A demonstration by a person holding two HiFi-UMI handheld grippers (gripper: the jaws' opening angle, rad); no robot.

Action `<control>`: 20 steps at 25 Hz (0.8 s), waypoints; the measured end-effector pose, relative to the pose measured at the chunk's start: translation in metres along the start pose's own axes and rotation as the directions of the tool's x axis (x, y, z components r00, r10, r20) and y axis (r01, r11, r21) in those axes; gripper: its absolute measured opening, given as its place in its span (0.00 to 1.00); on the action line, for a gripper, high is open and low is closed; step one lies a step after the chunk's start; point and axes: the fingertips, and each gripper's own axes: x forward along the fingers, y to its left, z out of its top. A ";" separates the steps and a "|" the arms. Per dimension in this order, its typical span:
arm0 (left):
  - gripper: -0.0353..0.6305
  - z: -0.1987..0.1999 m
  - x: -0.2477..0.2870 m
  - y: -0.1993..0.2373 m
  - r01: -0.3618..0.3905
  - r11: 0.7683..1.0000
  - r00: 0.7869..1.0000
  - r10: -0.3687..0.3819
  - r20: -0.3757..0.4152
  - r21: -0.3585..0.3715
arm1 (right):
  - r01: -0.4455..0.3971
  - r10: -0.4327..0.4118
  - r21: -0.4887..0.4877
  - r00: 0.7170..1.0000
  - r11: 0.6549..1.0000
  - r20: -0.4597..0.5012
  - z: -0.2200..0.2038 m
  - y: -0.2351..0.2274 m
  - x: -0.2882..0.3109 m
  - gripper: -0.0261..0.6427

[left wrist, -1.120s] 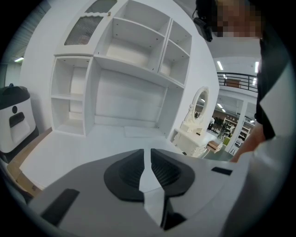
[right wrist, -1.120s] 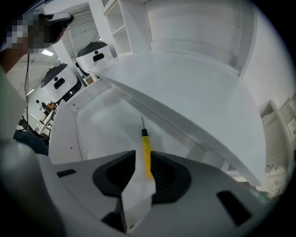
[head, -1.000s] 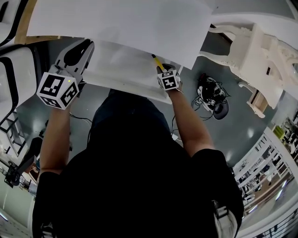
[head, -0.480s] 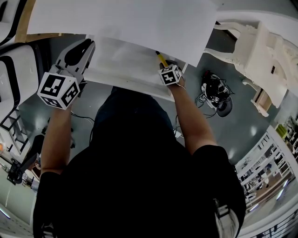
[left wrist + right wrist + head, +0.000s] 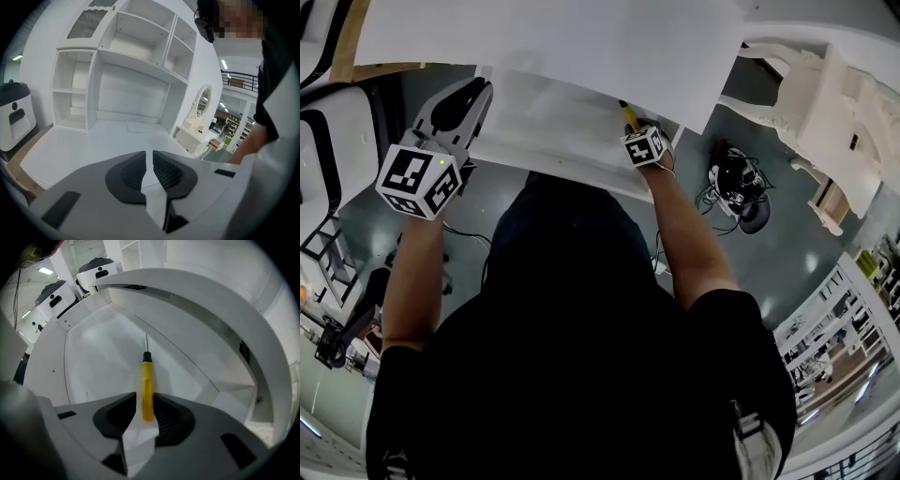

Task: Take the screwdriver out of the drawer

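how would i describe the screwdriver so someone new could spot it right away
Find the white desk, then the open drawer pulled out beneath its top. Towards the drawer's right end lies the screwdriver, with a yellow handle, a black collar and a thin metal shaft. It is the only coloured thing against the drawer's white floor.

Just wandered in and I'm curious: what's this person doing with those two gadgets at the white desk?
A person holding a gripper in each hand is fetching a yellow-handled screwdriver from the open white drawer. The right gripper points down into the drawer; its jaws have just been opening and the handle lies between them, not yet squeezed. The left gripper waits aside, empty, jaws all but closed.
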 end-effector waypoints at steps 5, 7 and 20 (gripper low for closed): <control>0.14 -0.001 0.001 0.002 0.003 1.000 1.000 -0.003 -0.005 -0.002 | 0.006 -0.006 0.004 1.000 1.000 -0.010 -0.001 0.002 0.002 0.22; 0.14 -0.003 0.002 0.001 0.006 1.000 1.000 -0.006 -0.005 -0.003 | 0.013 -0.013 -0.005 1.000 1.000 -0.009 -0.002 0.003 0.004 0.21; 0.14 -0.007 0.003 0.000 0.017 1.000 1.000 -0.017 -0.007 -0.009 | 0.040 -0.040 0.010 0.999 0.999 -0.030 -0.006 0.001 0.007 0.16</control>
